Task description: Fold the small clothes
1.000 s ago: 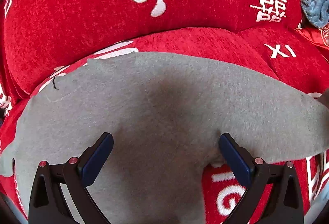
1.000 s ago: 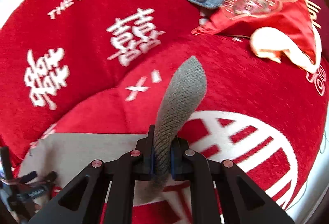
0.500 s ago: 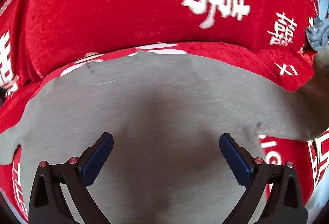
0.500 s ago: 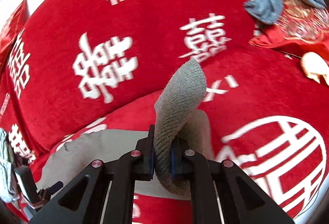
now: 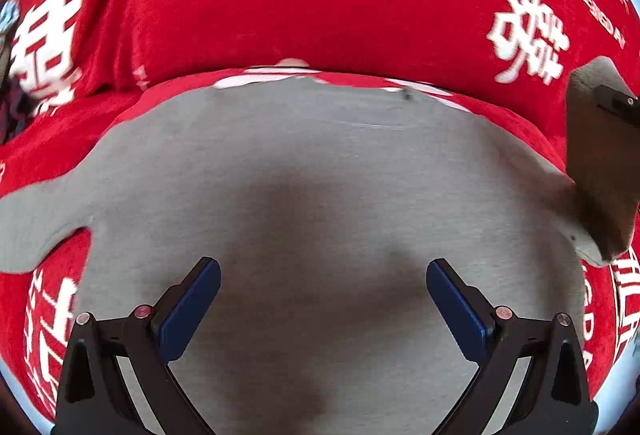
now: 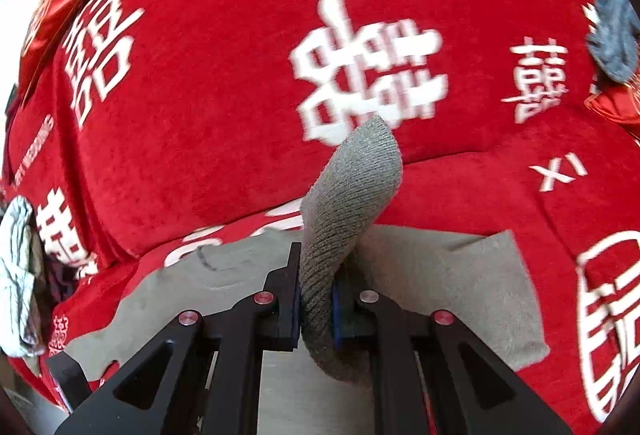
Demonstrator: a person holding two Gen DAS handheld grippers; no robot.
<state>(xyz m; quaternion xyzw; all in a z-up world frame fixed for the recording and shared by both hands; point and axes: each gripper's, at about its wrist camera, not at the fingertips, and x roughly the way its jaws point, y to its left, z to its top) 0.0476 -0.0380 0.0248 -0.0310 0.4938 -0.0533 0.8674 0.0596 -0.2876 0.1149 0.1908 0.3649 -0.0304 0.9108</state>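
Sleeve cuff [image 6: 352,203] is pinched tight in the right gripper [image 6: 316,305] for folding over the grey top [image 5: 320,195], while the left gripper [image 5: 322,299] is held wide open, empty.

Grey garment [image 5: 320,175]: btm cut off by frame edge, you can't see hem. Crumpled cloth [image 6: 18,275] at left: too distorted to ID.

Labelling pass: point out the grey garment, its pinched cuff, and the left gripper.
grey garment [image 5: 320,163], left wrist view, flat body
pinched cuff [image 6: 352,195], right wrist view, ribbed end
left gripper [image 5: 323,299], left wrist view, between fingertips
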